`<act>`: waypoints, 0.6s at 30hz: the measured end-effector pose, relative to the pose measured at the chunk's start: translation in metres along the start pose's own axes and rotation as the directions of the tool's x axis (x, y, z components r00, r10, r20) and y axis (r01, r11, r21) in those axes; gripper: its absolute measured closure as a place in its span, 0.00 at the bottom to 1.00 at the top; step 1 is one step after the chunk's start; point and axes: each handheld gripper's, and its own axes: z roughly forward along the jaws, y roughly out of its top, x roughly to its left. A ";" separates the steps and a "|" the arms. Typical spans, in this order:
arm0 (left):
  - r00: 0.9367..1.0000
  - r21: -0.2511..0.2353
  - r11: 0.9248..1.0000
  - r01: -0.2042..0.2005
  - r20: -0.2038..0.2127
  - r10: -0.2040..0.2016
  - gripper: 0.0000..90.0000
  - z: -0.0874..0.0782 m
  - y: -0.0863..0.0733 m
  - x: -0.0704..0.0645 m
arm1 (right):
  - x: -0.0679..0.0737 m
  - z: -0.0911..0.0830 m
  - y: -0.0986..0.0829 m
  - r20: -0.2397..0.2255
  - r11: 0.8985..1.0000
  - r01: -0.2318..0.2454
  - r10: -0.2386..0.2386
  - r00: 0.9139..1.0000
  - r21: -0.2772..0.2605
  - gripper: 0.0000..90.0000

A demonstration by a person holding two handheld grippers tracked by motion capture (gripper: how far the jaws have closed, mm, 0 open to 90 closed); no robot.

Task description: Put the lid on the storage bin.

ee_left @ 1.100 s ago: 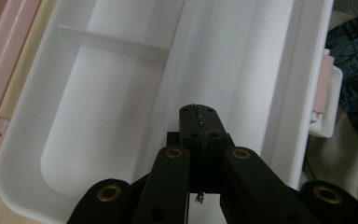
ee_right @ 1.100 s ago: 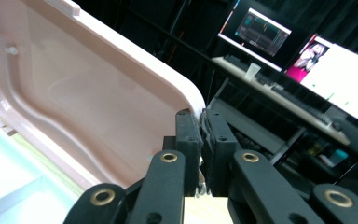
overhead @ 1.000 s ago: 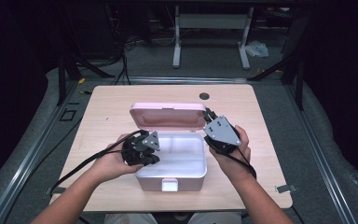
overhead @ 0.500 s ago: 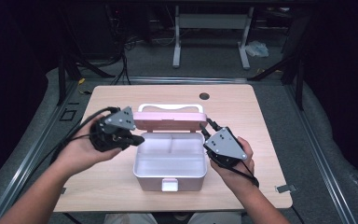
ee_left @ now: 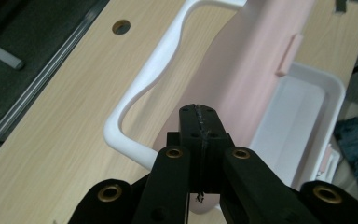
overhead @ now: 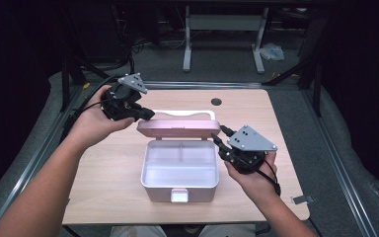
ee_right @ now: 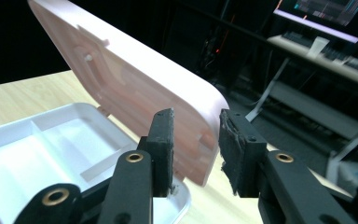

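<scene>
The left gripper (overhead: 145, 114), jaws pressed together, nudges the pink lid (overhead: 177, 128) at the table's far edge; the right gripper (overhead: 219, 139), spread, straddles its corner to steady it

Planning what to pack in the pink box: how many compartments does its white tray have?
2 visible: the white tray has a wide compartment at the left and a narrower one at the right, split by a low divider. The lid hides none.
</scene>
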 end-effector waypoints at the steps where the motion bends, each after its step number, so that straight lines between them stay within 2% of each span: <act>1: 1.000 0.011 1.000 -0.001 -0.003 0.001 1.00 0.002 0.000 -0.001 | -0.002 0.000 -0.001 -0.005 1.000 -0.010 0.010 1.000 0.007 0.73; 3: 1.000 0.029 1.000 -0.008 0.002 0.008 1.00 0.006 -0.001 -0.002 | -0.005 -0.001 -0.002 -0.018 0.999 -0.029 0.029 0.999 0.016 0.73; 7: 0.999 0.024 0.999 -0.021 0.030 0.021 1.00 0.012 -0.008 -0.012 | -0.006 -0.005 -0.005 -0.080 0.996 -0.075 0.079 0.994 0.056 0.73; 11: 0.997 0.033 0.998 -0.050 0.055 0.048 1.00 0.019 -0.018 -0.025 | -0.002 -0.012 -0.012 -0.129 0.991 -0.070 0.085 0.988 0.116 0.70; 18: 0.992 0.032 0.998 -0.057 0.113 0.053 1.00 0.037 -0.041 -0.038 | 0.008 -0.023 -0.037 -0.199 0.977 -0.071 0.112 0.974 0.201 0.69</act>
